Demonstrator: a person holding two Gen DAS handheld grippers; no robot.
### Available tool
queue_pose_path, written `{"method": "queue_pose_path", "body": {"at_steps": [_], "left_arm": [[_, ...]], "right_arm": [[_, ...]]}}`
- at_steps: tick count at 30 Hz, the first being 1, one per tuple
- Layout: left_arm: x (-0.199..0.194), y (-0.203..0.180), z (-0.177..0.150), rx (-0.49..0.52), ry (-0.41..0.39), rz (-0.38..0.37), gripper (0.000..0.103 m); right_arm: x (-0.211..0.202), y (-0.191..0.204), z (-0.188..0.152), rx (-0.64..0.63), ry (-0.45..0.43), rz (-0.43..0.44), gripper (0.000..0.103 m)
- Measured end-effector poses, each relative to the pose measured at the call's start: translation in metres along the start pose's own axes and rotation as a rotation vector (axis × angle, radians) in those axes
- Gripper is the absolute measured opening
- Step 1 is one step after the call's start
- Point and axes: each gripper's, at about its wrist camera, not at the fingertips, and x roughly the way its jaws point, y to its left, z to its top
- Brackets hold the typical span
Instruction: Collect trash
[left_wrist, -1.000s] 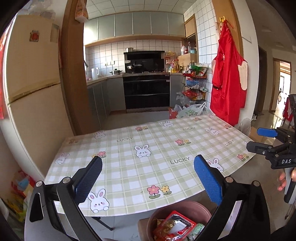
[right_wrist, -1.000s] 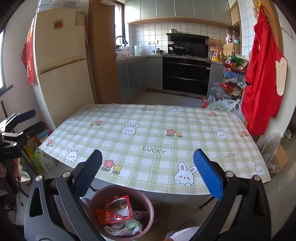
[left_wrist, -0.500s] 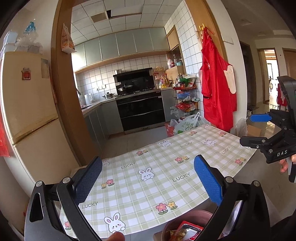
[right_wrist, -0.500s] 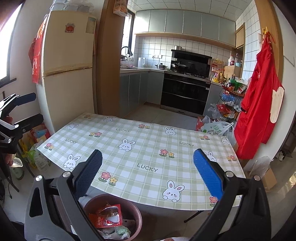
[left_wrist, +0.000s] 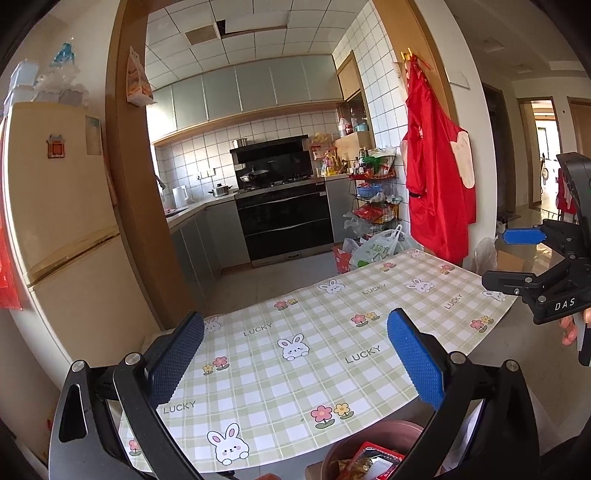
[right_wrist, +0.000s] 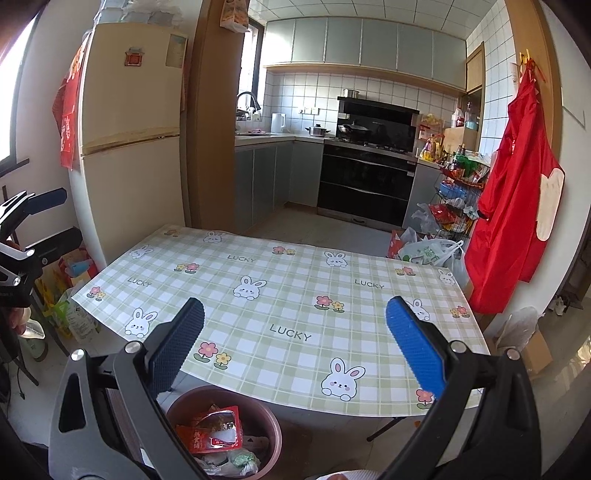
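While both hand-held grippers (left_wrist: 295, 363) (right_wrist: 295, 350) gape empty, trash (right_wrist: 212, 430) fills the bin (right_wrist: 271, 421) below.

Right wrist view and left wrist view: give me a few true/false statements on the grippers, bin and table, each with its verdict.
1. Both grippers, left and right, are open. True.
2. The bin sits on the table. False: it stands on the floor by the near edge.
3. A red wrapper lies in the bin. True.
4. Trash lies on the table. False: none shows there.
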Motion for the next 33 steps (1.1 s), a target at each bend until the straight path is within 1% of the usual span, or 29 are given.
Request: {"method": "queue_pose_path", "body": {"at_steps": [6,33], "left_arm": [[0.0007,0.0014,0.0006,-0.001,0.006,-0.017,0.097],[-0.0005,0.0014,0.0008,0.005,0.001,-0.006,0.097]], "right_arm": [[0.0012,-0.0011,0.0004,0.002,0.005,-0.001,0.097],[0.0011,-0.0008,0.0012,0.001,0.005,0.0,0.097]]}}
